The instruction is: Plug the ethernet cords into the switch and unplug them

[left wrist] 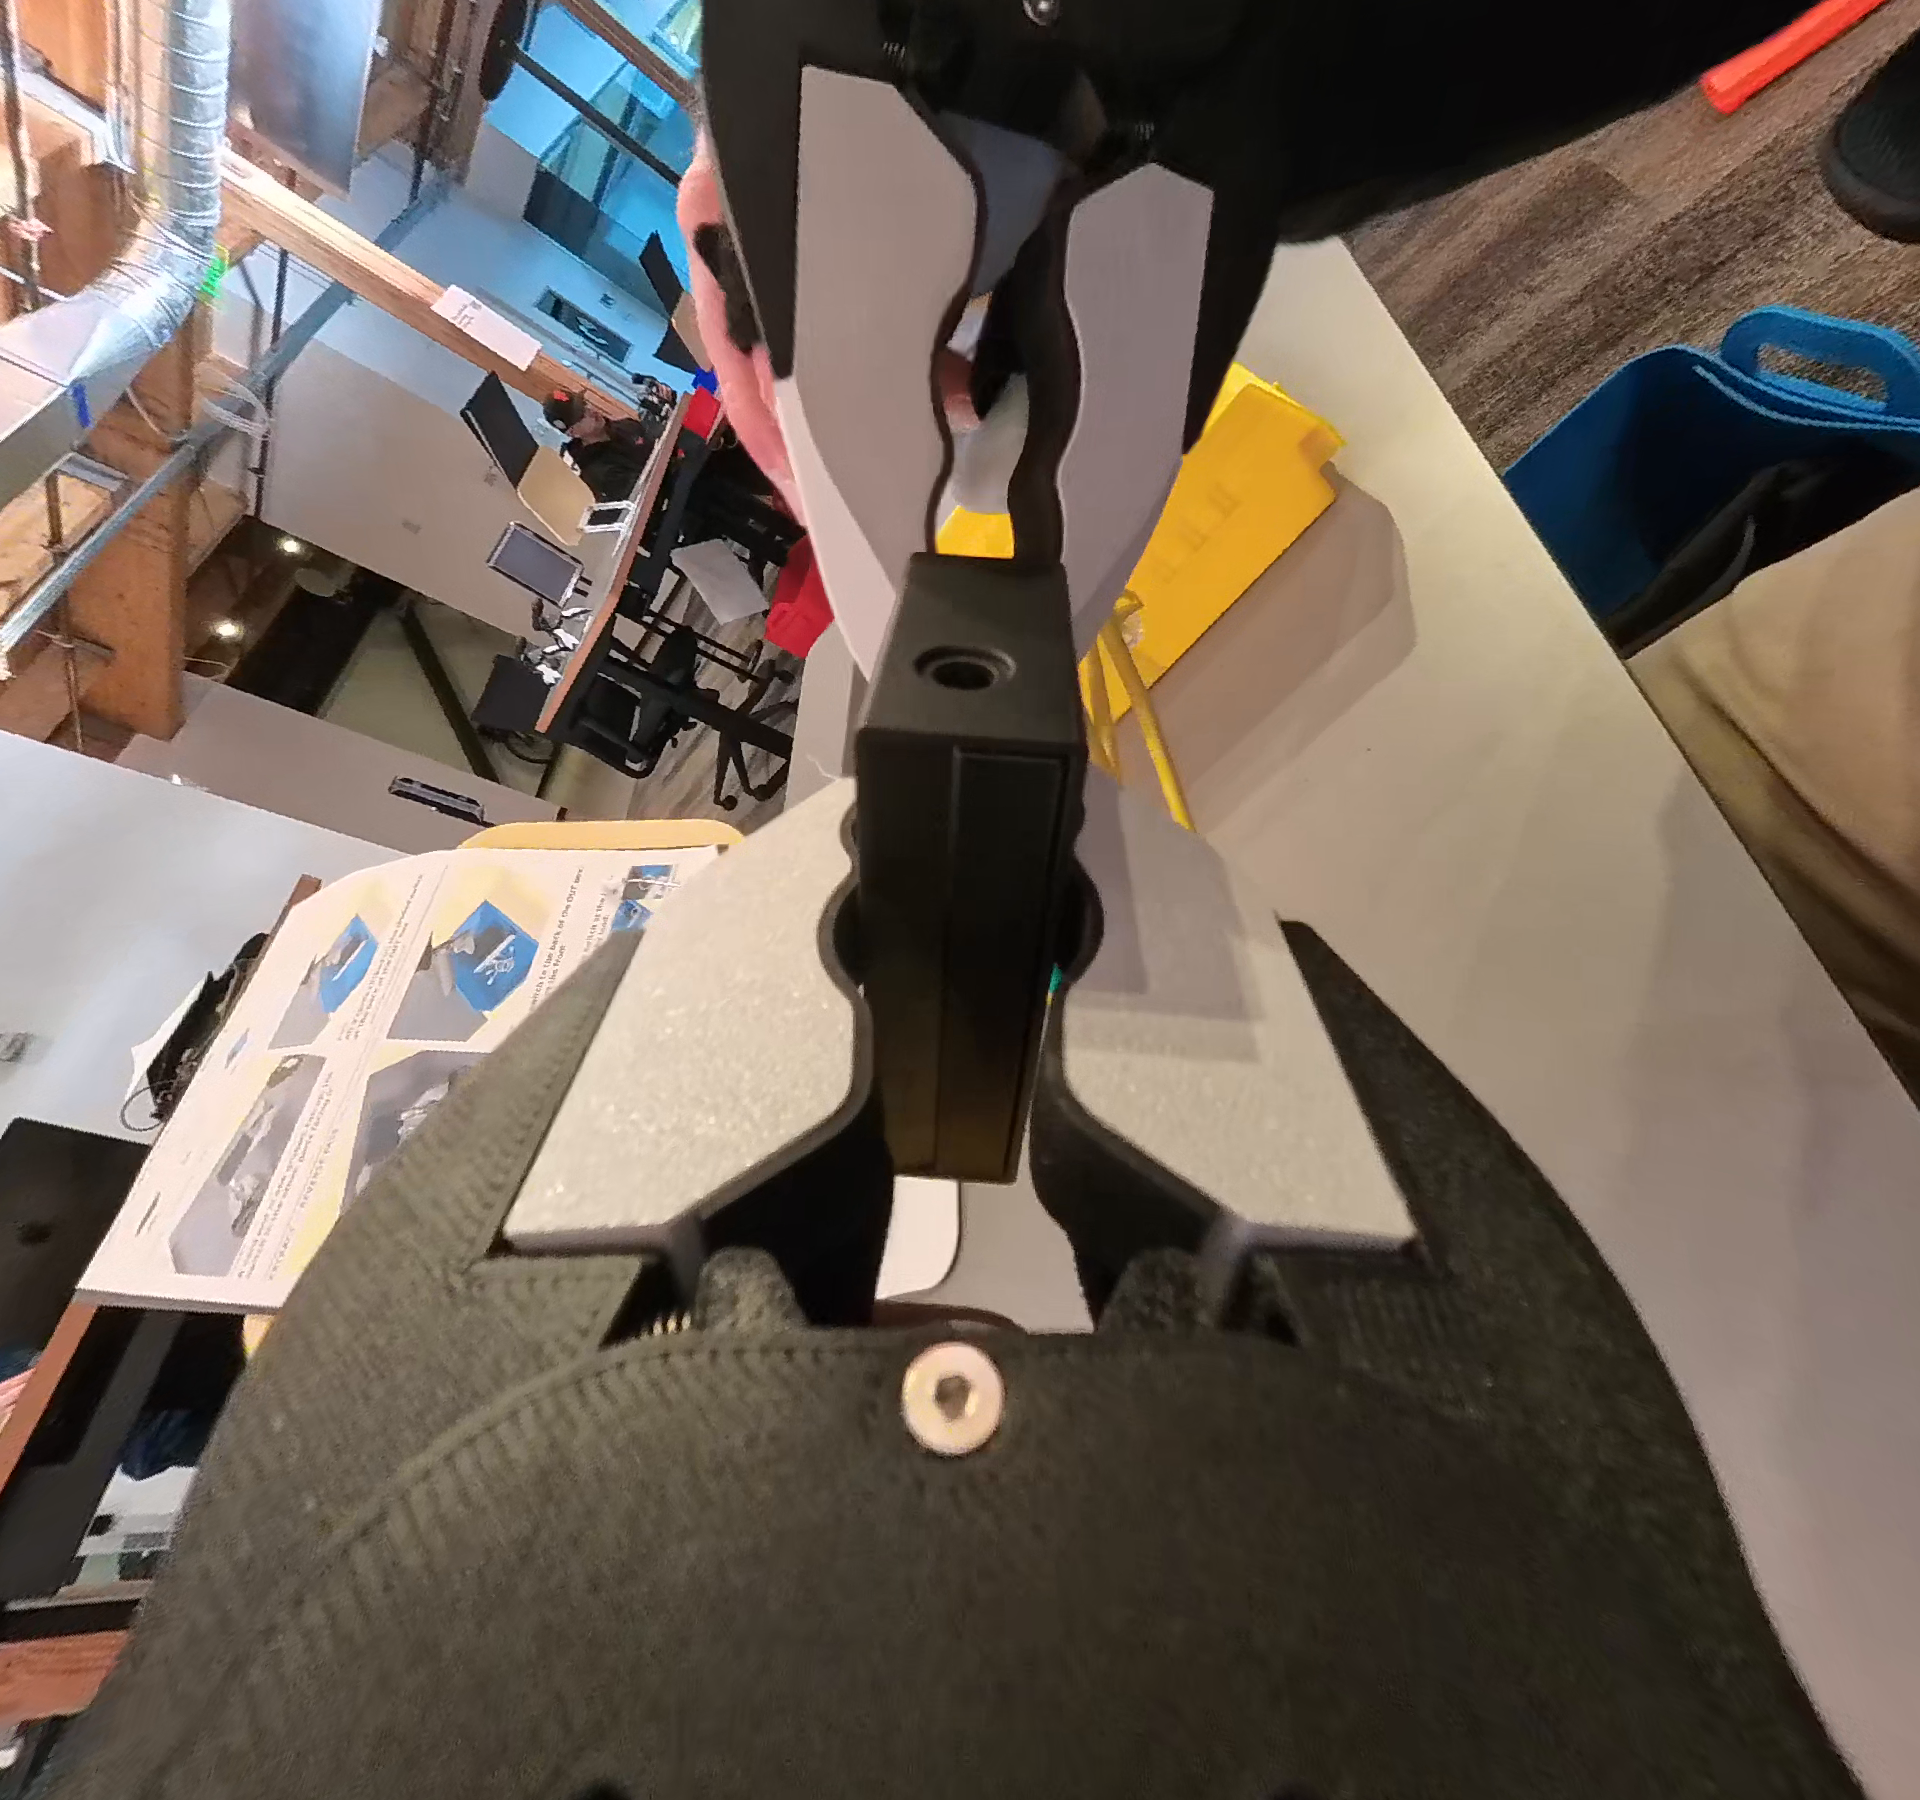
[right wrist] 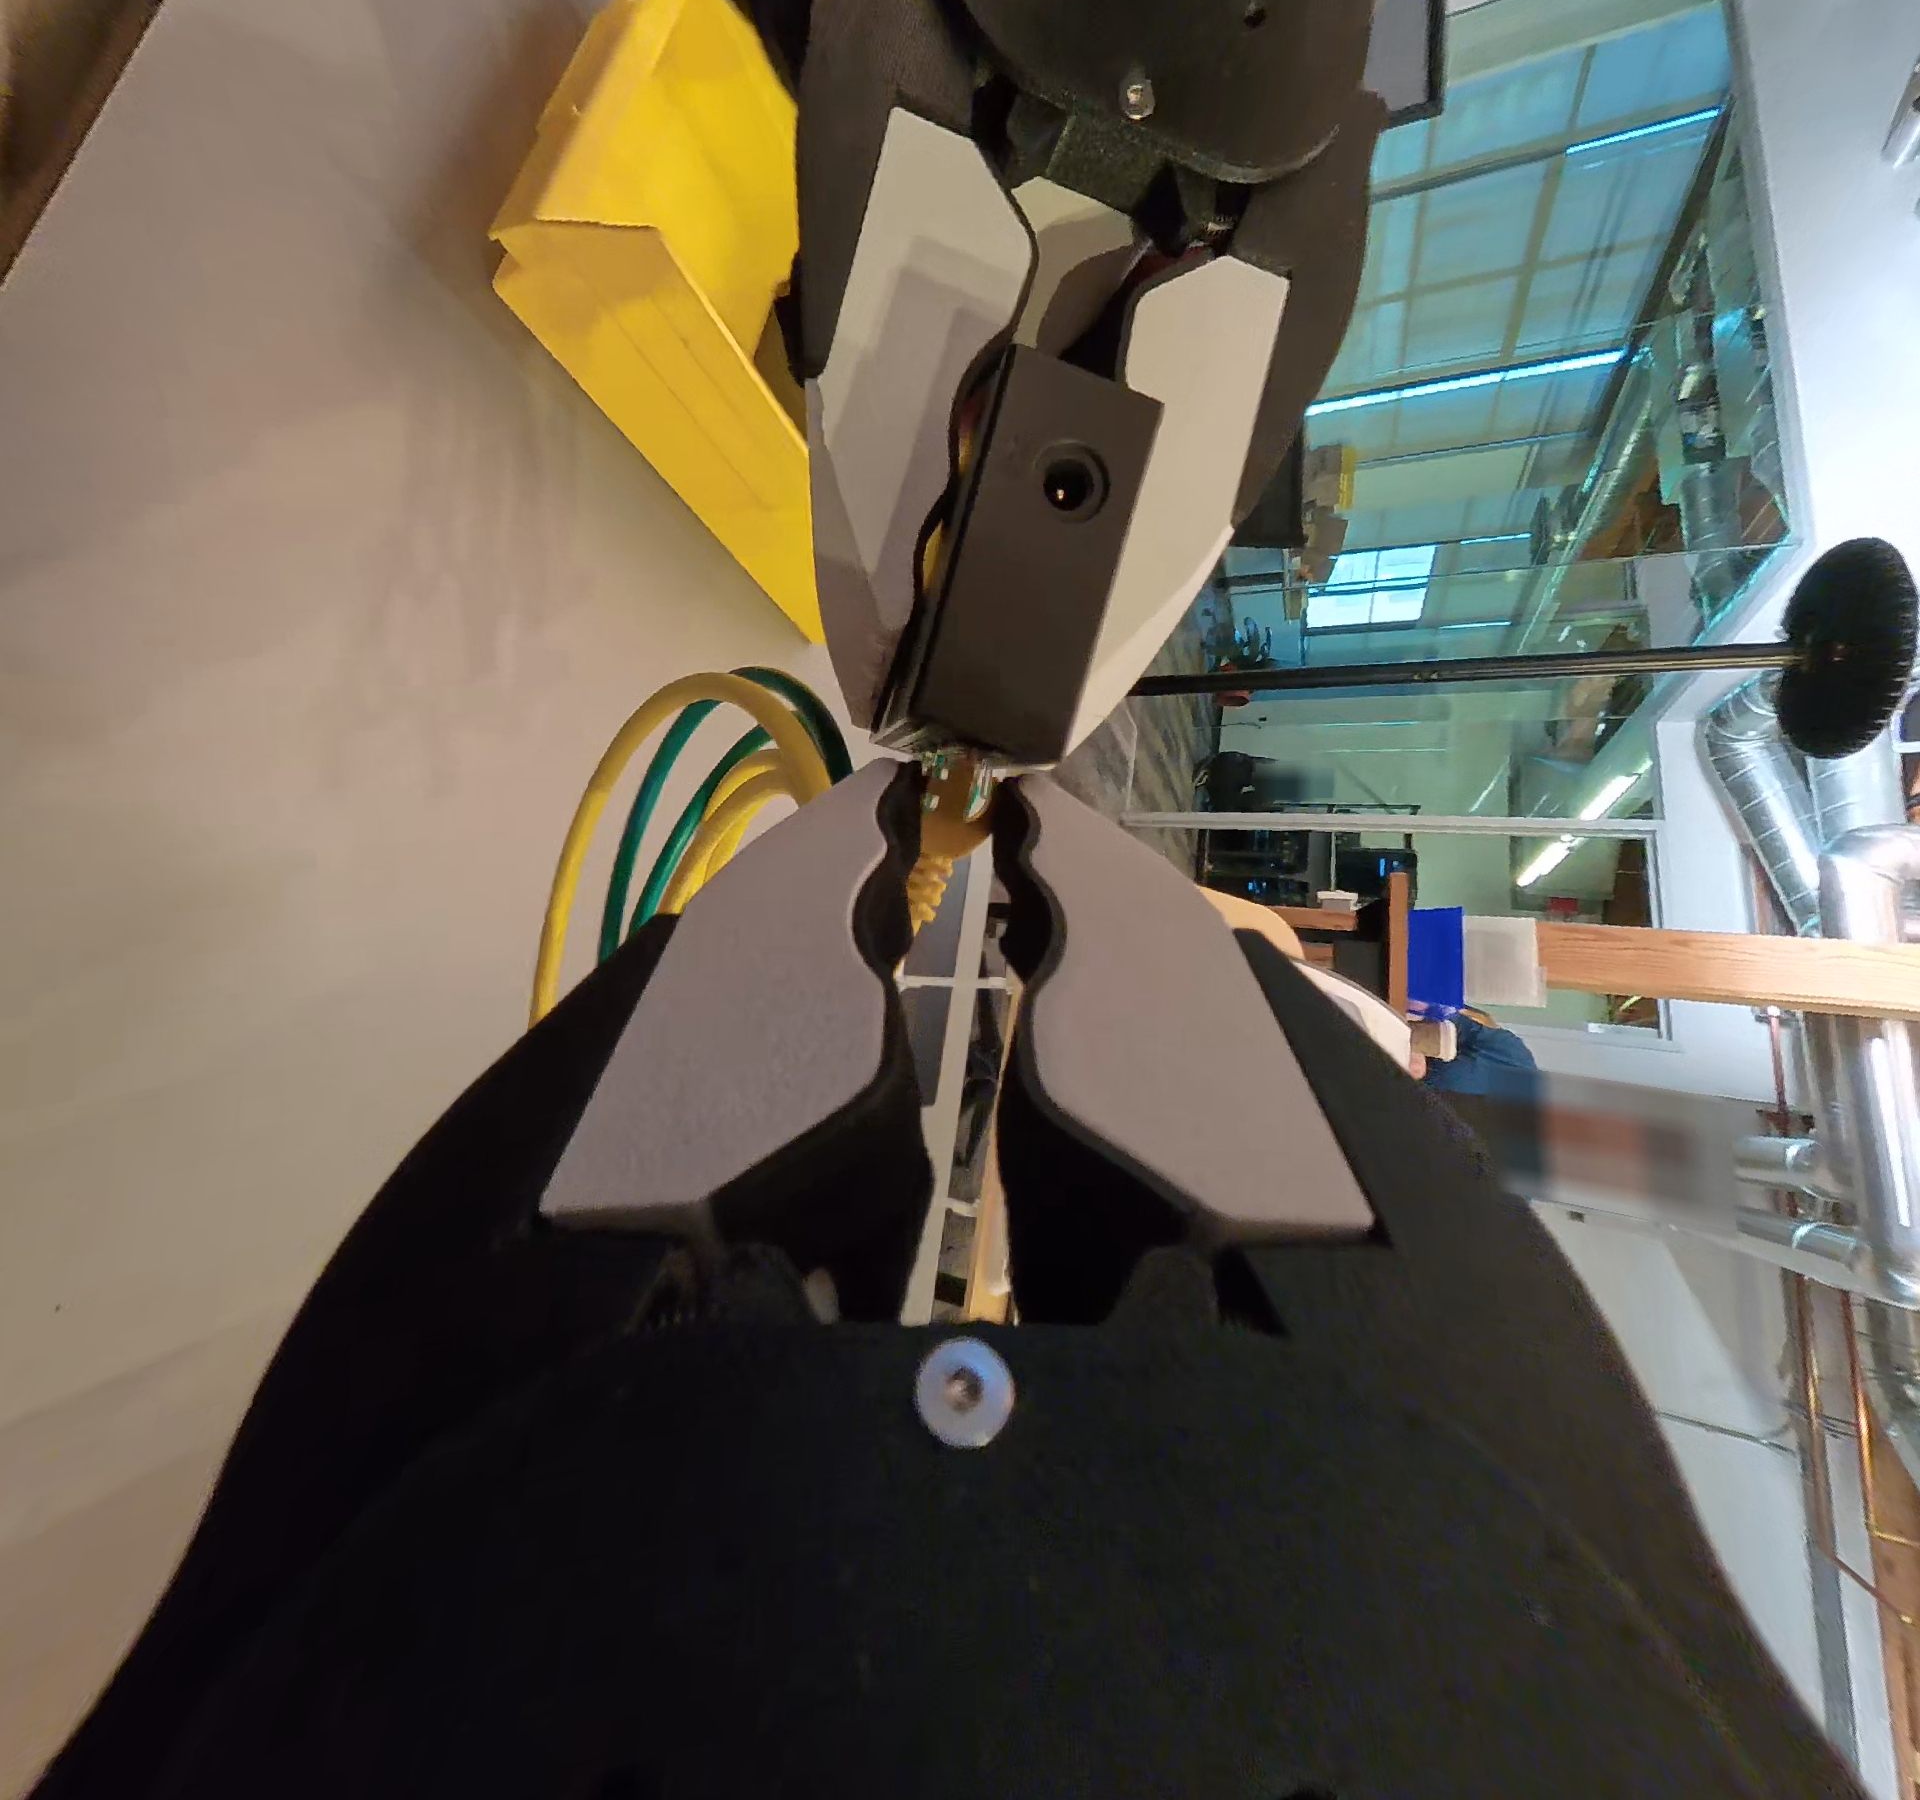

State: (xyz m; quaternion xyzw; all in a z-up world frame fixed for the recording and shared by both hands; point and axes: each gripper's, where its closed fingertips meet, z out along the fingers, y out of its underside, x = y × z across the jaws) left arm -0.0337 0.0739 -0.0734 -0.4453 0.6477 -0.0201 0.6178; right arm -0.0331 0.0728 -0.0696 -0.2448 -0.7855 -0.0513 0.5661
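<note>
My left gripper (left wrist: pixel 961 877) is shut on the black switch (left wrist: pixel 961 711) and holds it above the white table (left wrist: pixel 1455 815). In the right wrist view the switch (right wrist: pixel 1039 587) sits end-on between the left gripper's grey fingers (right wrist: pixel 894 400). My right gripper (right wrist: pixel 954 805) is shut on the plug of the yellow ethernet cord (right wrist: pixel 935 867) right at the switch's port face. The yellow cord (right wrist: pixel 582 836) and a green cord (right wrist: pixel 644 815) loop down to the table. In the left wrist view the right gripper (left wrist: pixel 992 545) meets the switch's far end, with the yellow cord (left wrist: pixel 1153 753) beside it.
A yellow bin (right wrist: pixel 644 296) lies on the table behind the grippers and also shows in the left wrist view (left wrist: pixel 1236 503). A printed instruction sheet (left wrist: pixel 343 1054) lies to the left. A blue bin (left wrist: pixel 1714 462) stands on the floor beyond the table edge. Only a small space, under 4 cm, lies between the two pairs of fingers.
</note>
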